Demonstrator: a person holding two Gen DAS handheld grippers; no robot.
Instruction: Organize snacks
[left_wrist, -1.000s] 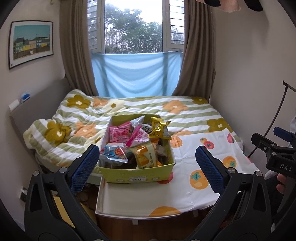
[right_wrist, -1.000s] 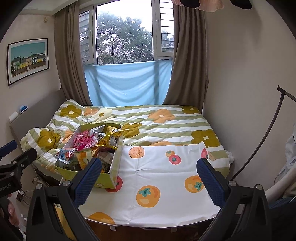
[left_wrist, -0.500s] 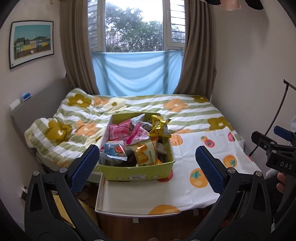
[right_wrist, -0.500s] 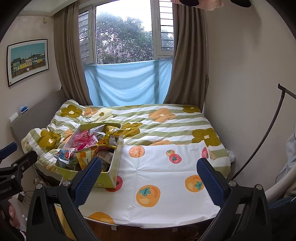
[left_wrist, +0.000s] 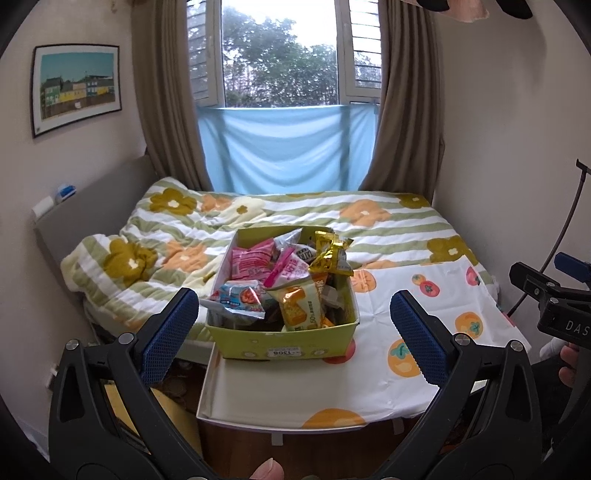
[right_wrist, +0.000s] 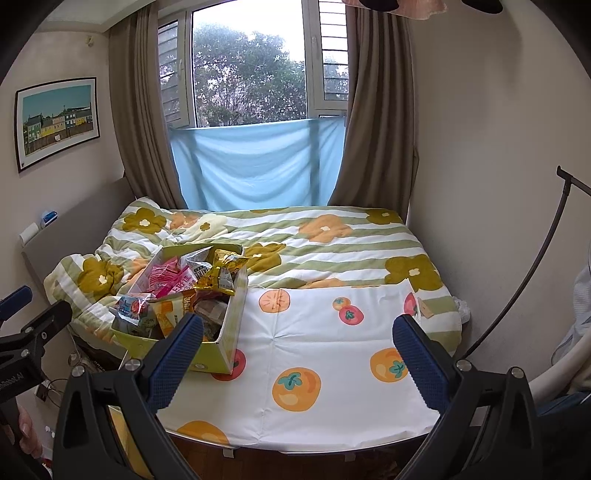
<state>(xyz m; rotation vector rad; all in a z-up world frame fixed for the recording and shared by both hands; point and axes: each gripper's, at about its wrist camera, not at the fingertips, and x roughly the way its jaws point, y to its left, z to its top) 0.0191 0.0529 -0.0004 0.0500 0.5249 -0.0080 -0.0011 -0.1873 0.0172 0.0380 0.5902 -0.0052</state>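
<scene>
A yellow-green cardboard box (left_wrist: 284, 345) full of snack packets stands on a white fruit-print cloth (left_wrist: 406, 295) at the near end of a bed. It holds pink packets (left_wrist: 253, 258), a gold packet (left_wrist: 330, 254) sticking up, an orange packet (left_wrist: 297, 308) and a blue-red packet (left_wrist: 238, 297). My left gripper (left_wrist: 293, 330) is open and empty, held short of the box front. My right gripper (right_wrist: 297, 356) is open and empty above the cloth (right_wrist: 325, 354), to the right of the box (right_wrist: 221, 347).
A striped flower quilt (left_wrist: 177, 240) covers the bed behind the box. Walls close in on both sides, with a curtained window (left_wrist: 284, 55) at the back. A black stand pole (right_wrist: 535, 269) leans at the right. The bed's near edge (left_wrist: 280, 424) drops to a wood floor.
The left wrist view has shifted slightly right and closer to the box. The right gripper has barely moved. Both grippers stay open.
</scene>
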